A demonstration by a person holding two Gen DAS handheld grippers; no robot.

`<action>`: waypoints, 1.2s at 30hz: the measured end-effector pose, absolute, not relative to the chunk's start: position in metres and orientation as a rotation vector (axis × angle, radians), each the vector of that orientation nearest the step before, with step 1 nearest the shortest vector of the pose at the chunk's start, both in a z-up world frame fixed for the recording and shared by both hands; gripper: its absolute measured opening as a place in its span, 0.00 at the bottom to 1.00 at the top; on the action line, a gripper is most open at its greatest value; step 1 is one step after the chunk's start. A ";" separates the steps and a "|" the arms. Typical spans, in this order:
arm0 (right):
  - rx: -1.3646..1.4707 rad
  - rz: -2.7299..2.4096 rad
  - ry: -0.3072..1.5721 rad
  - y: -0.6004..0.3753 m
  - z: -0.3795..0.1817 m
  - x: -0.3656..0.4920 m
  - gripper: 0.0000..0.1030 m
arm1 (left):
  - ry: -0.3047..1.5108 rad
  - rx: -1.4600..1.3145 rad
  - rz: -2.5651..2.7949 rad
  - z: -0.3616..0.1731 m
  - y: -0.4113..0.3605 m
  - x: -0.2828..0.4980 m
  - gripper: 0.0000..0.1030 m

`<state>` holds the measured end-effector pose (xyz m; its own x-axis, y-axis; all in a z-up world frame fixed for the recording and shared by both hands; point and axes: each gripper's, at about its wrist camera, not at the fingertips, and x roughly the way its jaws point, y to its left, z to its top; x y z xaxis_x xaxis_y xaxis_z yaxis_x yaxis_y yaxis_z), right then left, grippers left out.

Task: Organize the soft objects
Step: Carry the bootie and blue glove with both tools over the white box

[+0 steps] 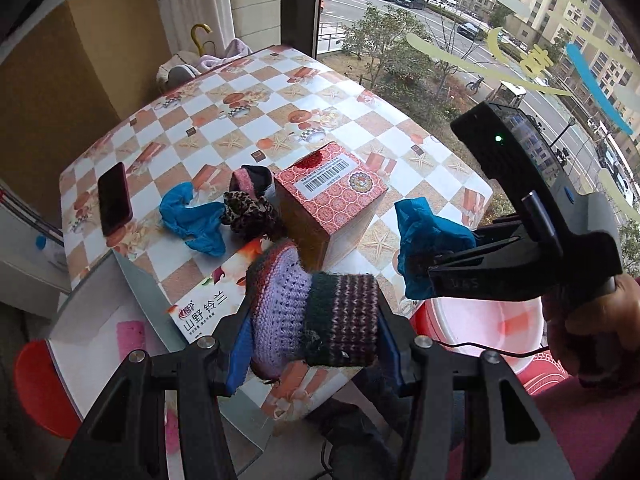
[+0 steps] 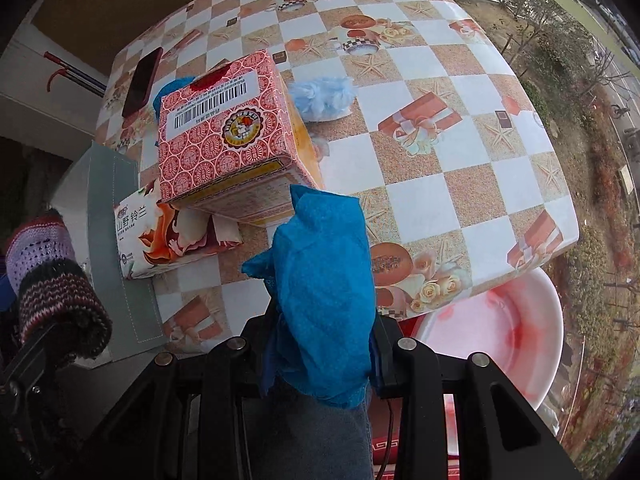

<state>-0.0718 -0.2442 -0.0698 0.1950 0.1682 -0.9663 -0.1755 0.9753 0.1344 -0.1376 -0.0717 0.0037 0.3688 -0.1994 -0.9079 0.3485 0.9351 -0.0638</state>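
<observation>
Over table edge, both my grippers loaded.
My left gripper (image 1: 316, 336) clamped a knitted sock (image 1: 316, 316); my right gripper (image 2: 324, 344) pinched blue cloth (image 2: 324, 280), red box (image 2: 224, 128) at 11 o'clock.

I see a coarse purple-and-dark striped knitted wool piece (image 1: 316, 316), thin matt blue non-woven cloth (image 2: 324, 296), and a glossy checkered vinyl tablecloth (image 2: 460, 184) ahead.

Prob. a home, upper-floor flat: table (image 1: 224, 92) w/ checkered oilcloth, phone (image 1: 115, 204), tissue pack (image 2: 168, 236), wash basin (image 2: 516, 320); big window (image 1: 460, 40) overlooks street, apt blocks.
</observation>
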 end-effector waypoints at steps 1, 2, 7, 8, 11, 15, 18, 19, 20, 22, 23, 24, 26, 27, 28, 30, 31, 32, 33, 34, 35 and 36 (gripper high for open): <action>-0.015 0.251 1.351 -0.239 -0.069 -0.073 0.35 | 1.145 0.131 -0.331 0.003 -0.063 -0.140 0.55; -0.024 0.262 1.350 -0.234 -0.068 -0.075 0.35 | 1.149 0.115 -0.307 0.002 -0.054 -0.143 0.55; -0.075 0.317 1.350 -0.210 -0.067 -0.081 0.35 | 1.171 0.039 -0.192 -0.006 -0.014 -0.157 0.55; -0.088 0.329 1.346 -0.205 -0.066 -0.082 0.35 | 1.174 0.021 -0.169 -0.007 -0.006 -0.160 0.55; -0.130 0.361 1.331 -0.189 -0.061 -0.084 0.35 | 1.178 -0.027 -0.102 -0.009 0.015 -0.166 0.55; -0.188 0.404 1.308 -0.167 -0.055 -0.087 0.35 | 1.176 -0.069 -0.016 -0.011 0.039 -0.174 0.55; -0.237 0.440 1.292 -0.148 -0.049 -0.090 0.35 | 1.176 -0.091 0.044 -0.013 0.053 -0.180 0.55; -0.252 0.453 1.287 -0.142 -0.047 -0.091 0.35 | 1.177 -0.094 0.061 -0.013 0.057 -0.182 0.55; -0.267 0.469 1.281 -0.135 -0.044 -0.092 0.35 | 1.176 -0.096 0.078 -0.014 0.061 -0.184 0.55; -0.295 0.498 1.264 -0.120 -0.038 -0.094 0.35 | 1.175 -0.100 0.109 -0.017 0.068 -0.188 0.55; -0.306 0.513 1.256 -0.113 -0.036 -0.096 0.35 | 1.176 -0.105 0.120 -0.018 0.071 -0.189 0.55; -0.315 0.530 1.249 -0.106 -0.032 -0.097 0.35 | 1.179 -0.110 0.129 -0.019 0.074 -0.190 0.55; -0.330 0.560 1.239 -0.091 -0.027 -0.100 0.35 | 1.184 -0.117 0.149 -0.022 0.078 -0.193 0.55; -0.335 0.576 1.236 -0.083 -0.025 -0.101 0.35 | 1.187 -0.119 0.157 -0.023 0.080 -0.195 0.55; -0.340 0.592 1.233 -0.075 -0.022 -0.102 0.35 | 1.188 -0.123 0.164 -0.024 0.081 -0.196 0.55; -0.352 0.620 1.226 -0.060 -0.018 -0.105 0.35 | 1.187 -0.132 0.174 -0.024 0.084 -0.198 0.55; -0.355 0.636 1.223 -0.052 -0.016 -0.107 0.35 | 1.187 -0.135 0.178 -0.025 0.085 -0.199 0.55; -0.356 0.652 1.220 -0.045 -0.014 -0.109 0.35 | 1.187 -0.136 0.183 -0.025 0.086 -0.200 0.55; -0.359 0.666 1.217 -0.039 -0.012 -0.111 0.35 | 1.187 -0.136 0.190 -0.025 0.087 -0.201 0.55; -0.364 0.681 1.213 -0.032 -0.011 -0.113 0.35 | 1.188 -0.135 0.195 -0.025 0.088 -0.201 0.55; -0.370 0.693 1.208 -0.026 -0.010 -0.116 0.35 | 1.188 -0.135 0.199 -0.026 0.089 -0.202 0.55; -0.380 0.706 1.204 -0.022 -0.009 -0.120 0.35 | 1.189 -0.137 0.203 -0.026 0.090 -0.203 0.55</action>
